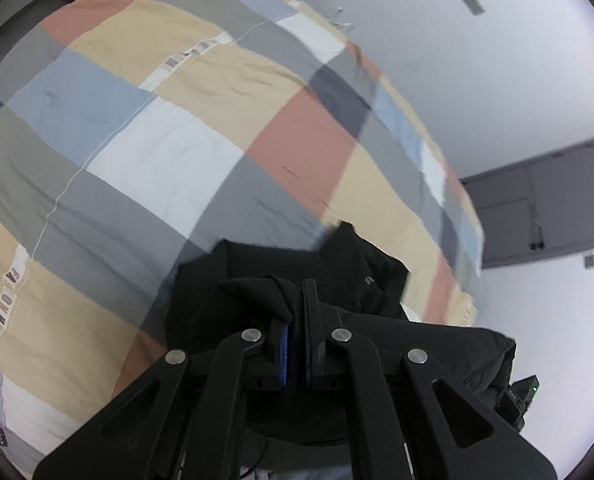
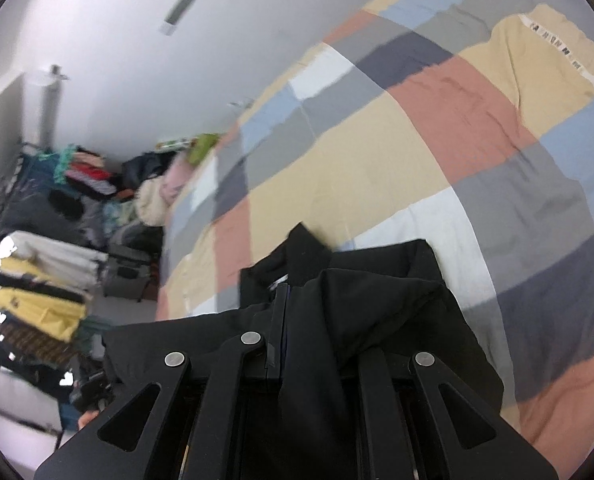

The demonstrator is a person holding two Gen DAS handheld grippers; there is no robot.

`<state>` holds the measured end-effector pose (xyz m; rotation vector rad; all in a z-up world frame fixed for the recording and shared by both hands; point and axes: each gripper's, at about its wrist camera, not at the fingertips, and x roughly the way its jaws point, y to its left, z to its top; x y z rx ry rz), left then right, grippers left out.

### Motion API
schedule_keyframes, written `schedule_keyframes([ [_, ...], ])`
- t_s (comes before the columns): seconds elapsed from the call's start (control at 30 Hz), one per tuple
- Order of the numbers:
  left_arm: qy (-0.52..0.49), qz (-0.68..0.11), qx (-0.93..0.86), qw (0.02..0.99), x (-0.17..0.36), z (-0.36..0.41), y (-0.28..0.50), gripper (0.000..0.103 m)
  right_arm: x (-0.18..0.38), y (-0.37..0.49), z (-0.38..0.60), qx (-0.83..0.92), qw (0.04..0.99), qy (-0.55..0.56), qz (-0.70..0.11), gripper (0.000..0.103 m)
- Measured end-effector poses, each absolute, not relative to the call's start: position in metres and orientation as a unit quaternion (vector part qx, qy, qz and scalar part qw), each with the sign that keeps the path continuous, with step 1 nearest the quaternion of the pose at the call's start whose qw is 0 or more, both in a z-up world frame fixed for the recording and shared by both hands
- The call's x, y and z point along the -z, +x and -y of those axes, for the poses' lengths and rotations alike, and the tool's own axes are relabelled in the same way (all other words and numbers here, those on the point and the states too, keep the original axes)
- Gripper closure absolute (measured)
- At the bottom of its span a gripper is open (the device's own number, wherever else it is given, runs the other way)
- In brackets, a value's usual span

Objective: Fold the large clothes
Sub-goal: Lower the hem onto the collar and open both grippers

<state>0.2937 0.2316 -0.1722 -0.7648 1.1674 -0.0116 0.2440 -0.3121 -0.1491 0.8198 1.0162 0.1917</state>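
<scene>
Bottom centre of both views, my left gripper (image 1: 295,320) and right gripper (image 2: 283,320) were each clamped shut on a bunch of the black jacket (image 1: 337,276). It hung from my jaws over the near edge of the checked bedspread (image 1: 177,152). Looked soft, limp, fairly bulky, probably slick shell fabric, though blur hid detail. Better holds: shoulder seams or hem corners. Collar pointed up-frame.

White walls (image 2: 109,60); checked bedspread (image 1: 169,152) on bed; dark cabinet (image 1: 545,204); clothes rack (image 2: 45,280).
</scene>
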Motion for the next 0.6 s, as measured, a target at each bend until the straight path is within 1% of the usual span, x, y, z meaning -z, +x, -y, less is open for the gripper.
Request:
schedule_keyframes([
  [0.2, -0.353, -0.559, -0.040, 0.749, 0.215, -0.226, 0.340, 0.096, 0.212, 0.303, 0.308, -0.034, 0.749, 0.409, -0.520, 0.096],
  [0.3, -0.337, -0.573, -0.052, 0.745, 0.236, -0.219, 0.360, 0.094, 0.237, 0.322, 0.306, -0.014, 0.737, 0.411, -0.536, 0.096],
  [0.4, -0.325, -0.588, -0.062, 0.738, 0.258, -0.214, 0.373, 0.093, 0.263, 0.336, 0.303, 0.003, 0.717, 0.424, -0.553, 0.096],
  [0.6, -0.332, -0.607, -0.058, 0.720, 0.281, -0.213, 0.384, 0.093, 0.291, 0.347, 0.303, 0.010, 0.697, 0.447, -0.560, 0.096],
])
